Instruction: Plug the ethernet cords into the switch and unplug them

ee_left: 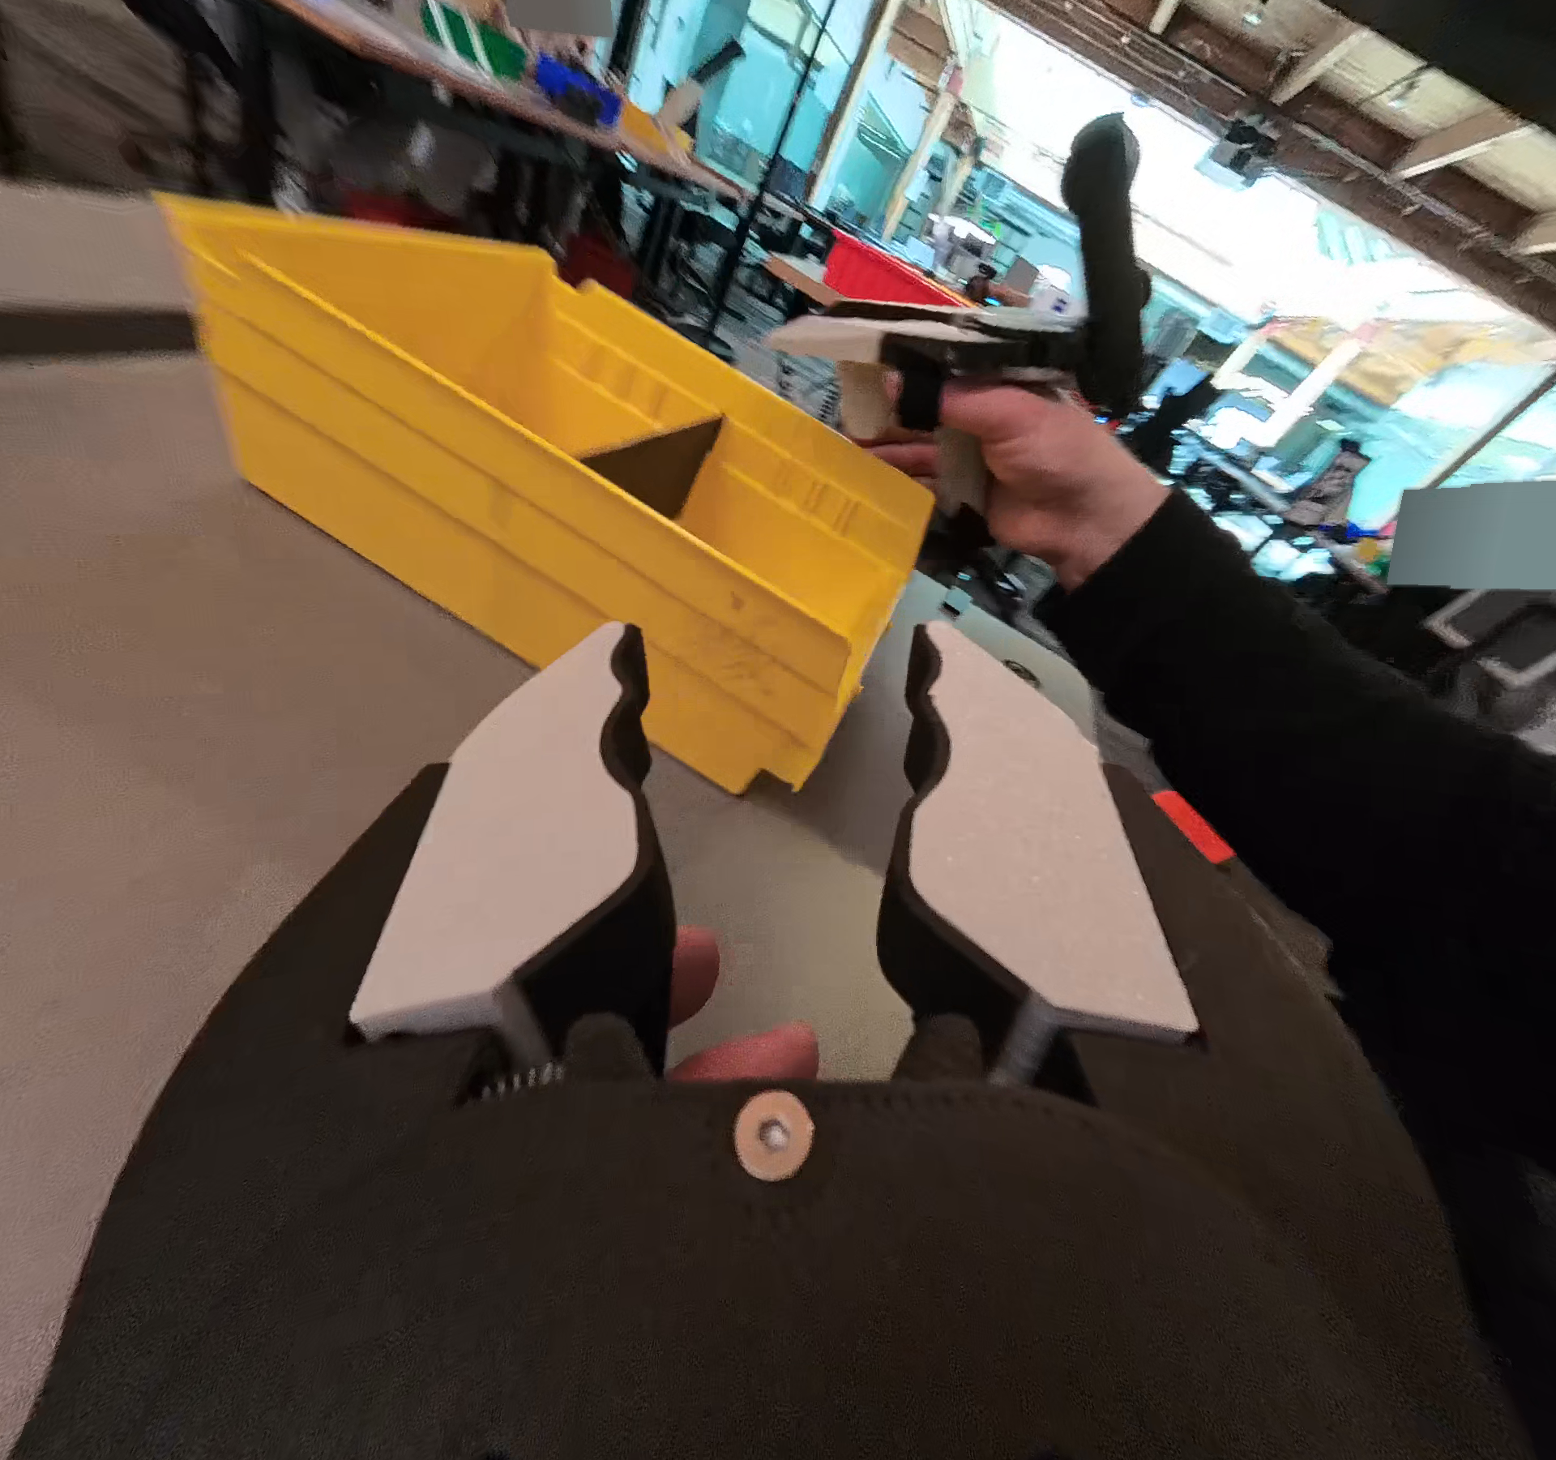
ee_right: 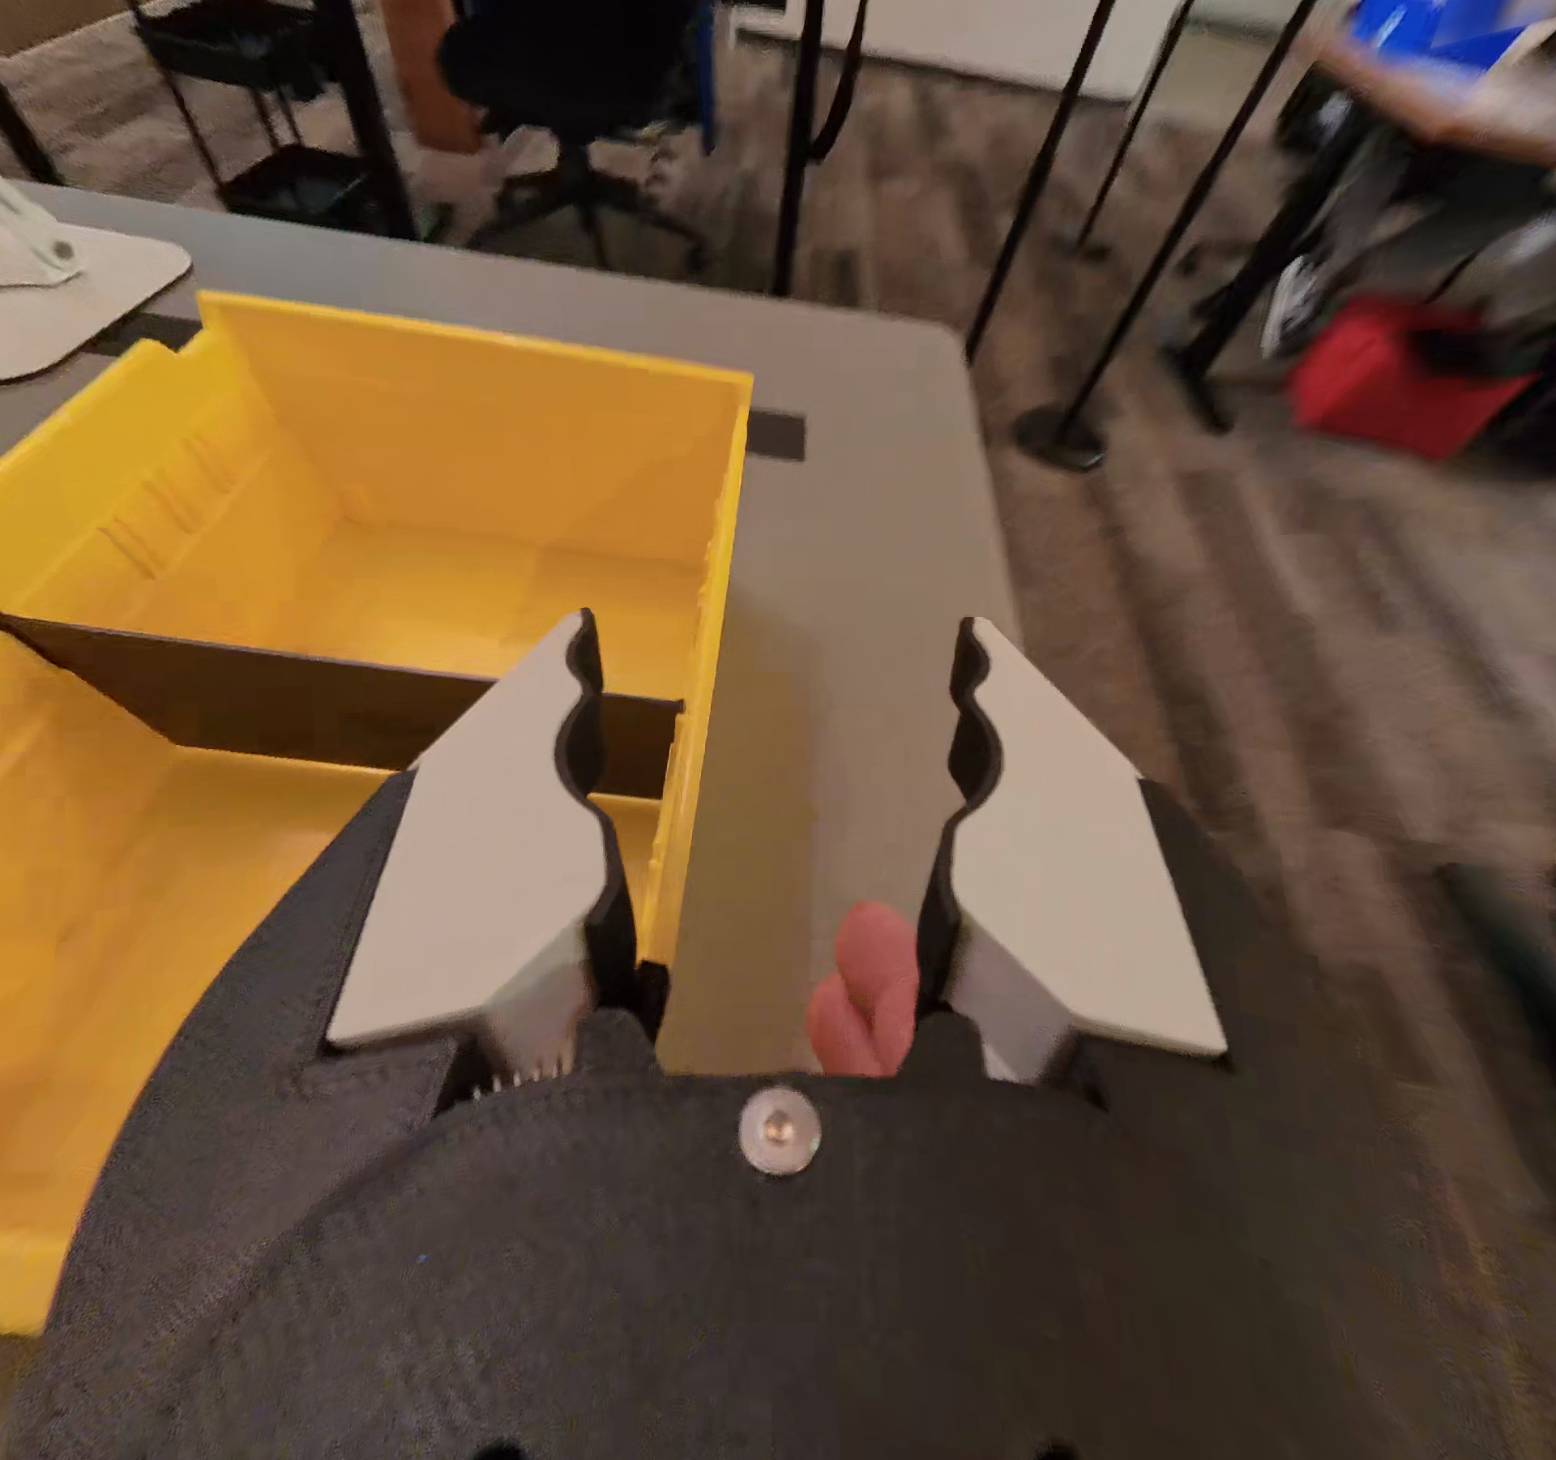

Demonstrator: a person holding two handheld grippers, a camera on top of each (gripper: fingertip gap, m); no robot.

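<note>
No ethernet cord or switch shows in either view. My left gripper [ee_left: 779, 645] is open and empty, held above the grey table [ee_left: 210, 661] just in front of the near corner of a yellow bin [ee_left: 505, 426]. My right gripper [ee_right: 775, 636] is open and empty, over the table beside the right wall of the same yellow bin [ee_right: 337, 510]. The right gripper also shows in the left wrist view [ee_left: 850, 346], held in a hand above the bin's right end. A black divider [ee_right: 278, 704] splits the bin into two compartments; both show bare floors.
The table's right edge and rounded corner [ee_right: 951, 341] drop to carpet with black stand poles [ee_right: 1061, 426] and a red box [ee_right: 1389, 375]. A pale flat object [ee_right: 76, 291] lies at the table's far left. Workbenches with blue and green bins [ee_left: 505, 47] stand behind. Left tips to right tips: about 30 cm.
</note>
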